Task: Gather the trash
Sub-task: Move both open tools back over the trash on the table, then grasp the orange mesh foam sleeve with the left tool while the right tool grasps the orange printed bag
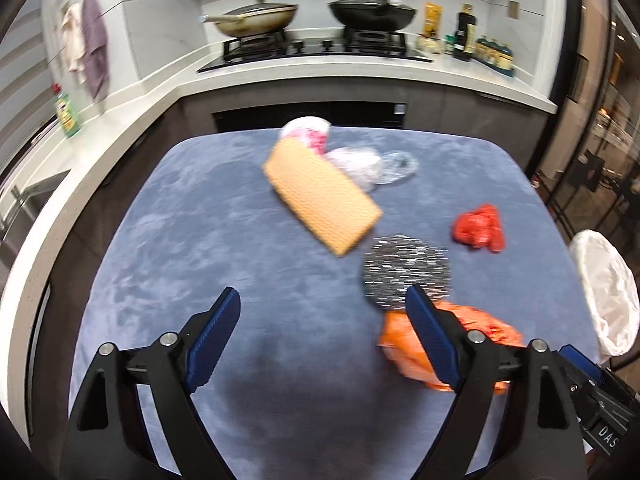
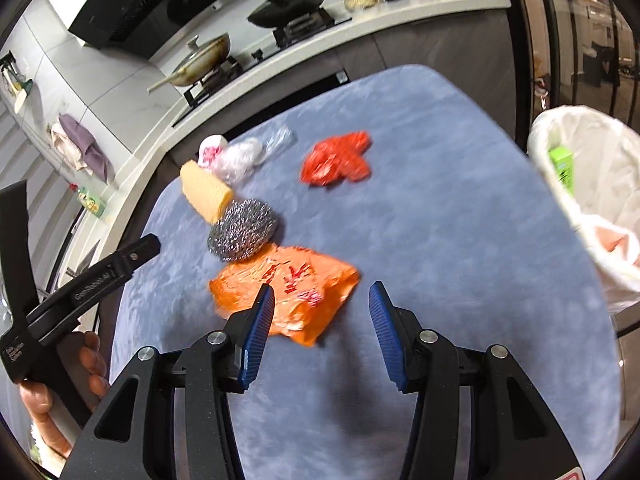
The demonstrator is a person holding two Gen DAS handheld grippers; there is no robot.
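Observation:
On the blue table (image 1: 168, 240) (image 2: 460, 200) lie an orange plastic bag (image 2: 304, 284) (image 1: 404, 344), a crumpled red bag (image 2: 338, 158) (image 1: 478, 228), a steel scouring ball (image 2: 242, 229) (image 1: 406, 268), a tan sponge (image 1: 320, 192) (image 2: 206, 192), clear plastic wrap (image 1: 360, 164) (image 2: 240, 158) and a white-pink cup (image 1: 308, 132) (image 2: 212, 150). My right gripper (image 2: 322, 294) is open, hovering just over the orange bag's near edge. My left gripper (image 1: 324, 300) is open and empty above bare table, left of the orange bag.
A bin with a white liner (image 2: 592, 184) (image 1: 608, 280) stands off the table's right edge, with a green box (image 2: 562, 168) inside. Behind the table runs a kitchen counter (image 1: 360, 76) with a stove and two pans (image 1: 256, 20).

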